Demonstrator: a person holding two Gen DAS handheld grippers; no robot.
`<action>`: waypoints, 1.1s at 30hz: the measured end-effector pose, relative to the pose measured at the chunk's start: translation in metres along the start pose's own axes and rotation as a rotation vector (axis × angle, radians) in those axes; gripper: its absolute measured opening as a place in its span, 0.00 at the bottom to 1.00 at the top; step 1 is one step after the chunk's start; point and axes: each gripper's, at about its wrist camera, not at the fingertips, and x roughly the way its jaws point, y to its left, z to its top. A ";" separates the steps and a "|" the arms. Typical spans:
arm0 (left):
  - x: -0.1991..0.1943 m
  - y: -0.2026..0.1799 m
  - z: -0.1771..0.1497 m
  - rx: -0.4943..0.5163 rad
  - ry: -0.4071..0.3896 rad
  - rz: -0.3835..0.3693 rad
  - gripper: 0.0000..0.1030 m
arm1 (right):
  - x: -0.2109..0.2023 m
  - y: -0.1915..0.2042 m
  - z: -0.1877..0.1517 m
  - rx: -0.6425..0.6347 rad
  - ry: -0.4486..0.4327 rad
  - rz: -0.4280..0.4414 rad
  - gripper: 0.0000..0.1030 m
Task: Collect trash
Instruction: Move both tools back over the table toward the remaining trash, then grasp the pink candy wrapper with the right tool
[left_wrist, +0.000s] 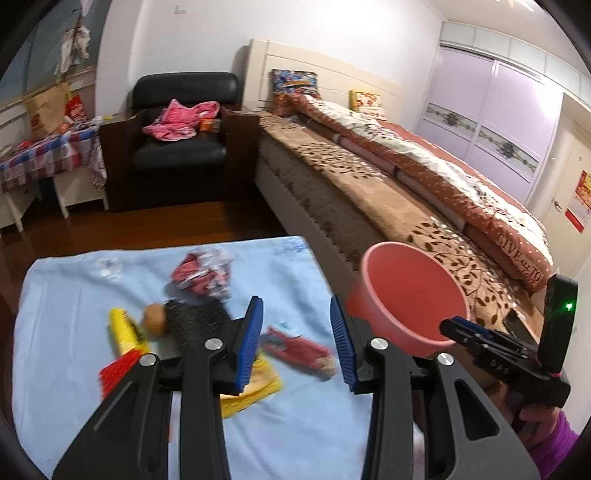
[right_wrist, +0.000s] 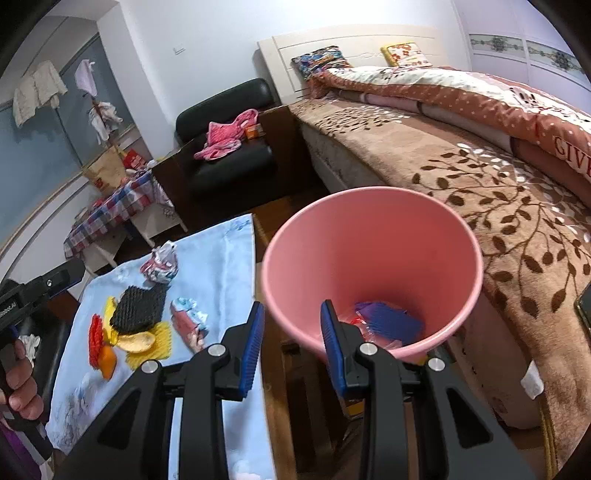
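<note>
A pink bin (right_wrist: 373, 236) stands right of a table with a light blue cloth (left_wrist: 74, 295); it holds a blue and red wrapper (right_wrist: 388, 323). It also shows in the left wrist view (left_wrist: 406, 291). On the cloth lie a red wrapper (left_wrist: 299, 349), a crumpled red-white wrapper (left_wrist: 203, 273), a black mesh piece (left_wrist: 195, 321), yellow packaging (left_wrist: 125, 328) and a brown lump (left_wrist: 155, 319). My left gripper (left_wrist: 297, 321) is open and empty above the red wrapper. My right gripper (right_wrist: 291, 332) is open and empty at the bin's near rim.
A bed with a brown leaf blanket (left_wrist: 369, 184) runs along the right. A black armchair (left_wrist: 181, 147) with pink clothes stands at the back, beside a side table with a checked cloth (left_wrist: 40, 158). The floor is dark wood (left_wrist: 147, 229).
</note>
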 end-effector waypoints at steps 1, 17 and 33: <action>-0.001 0.006 -0.003 -0.007 0.006 0.010 0.37 | 0.001 0.003 -0.001 -0.005 0.005 0.005 0.30; 0.041 0.048 -0.064 -0.109 0.153 0.102 0.36 | 0.020 0.032 -0.018 -0.082 0.077 0.067 0.30; 0.044 0.050 -0.072 -0.122 0.127 0.139 0.05 | 0.043 0.059 -0.022 -0.159 0.130 0.124 0.30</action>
